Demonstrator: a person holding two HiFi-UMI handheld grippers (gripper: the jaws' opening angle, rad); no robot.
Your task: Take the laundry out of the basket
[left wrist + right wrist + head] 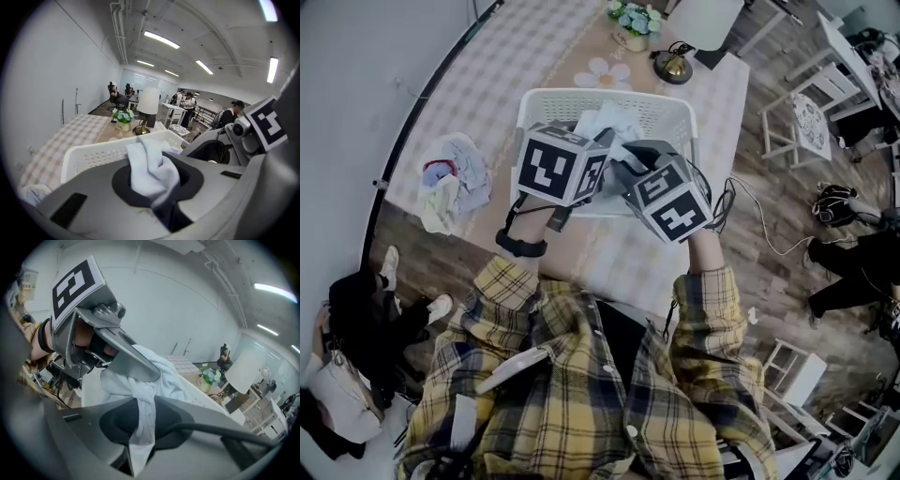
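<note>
A white slatted laundry basket [667,111] stands on the table in the head view. Both grippers hover over it, marker cubes up. My left gripper [558,164] is shut on a pale white garment [602,124] that bunches up between the two grippers. In the left gripper view that garment [149,168] is pinched between the jaws of the left gripper [159,190], with the basket rim [93,152] just beyond. My right gripper [670,197] grips the same cloth. In the right gripper view the garment [154,376] hangs down through the closed jaws of the right gripper [140,434].
A heap of clothes [450,183] lies on the checked tablecloth left of the basket. A lamp [675,64] and a flower pot [633,23] stand behind it. White chairs [802,122] and a seated person [853,272] are on the floor at the right.
</note>
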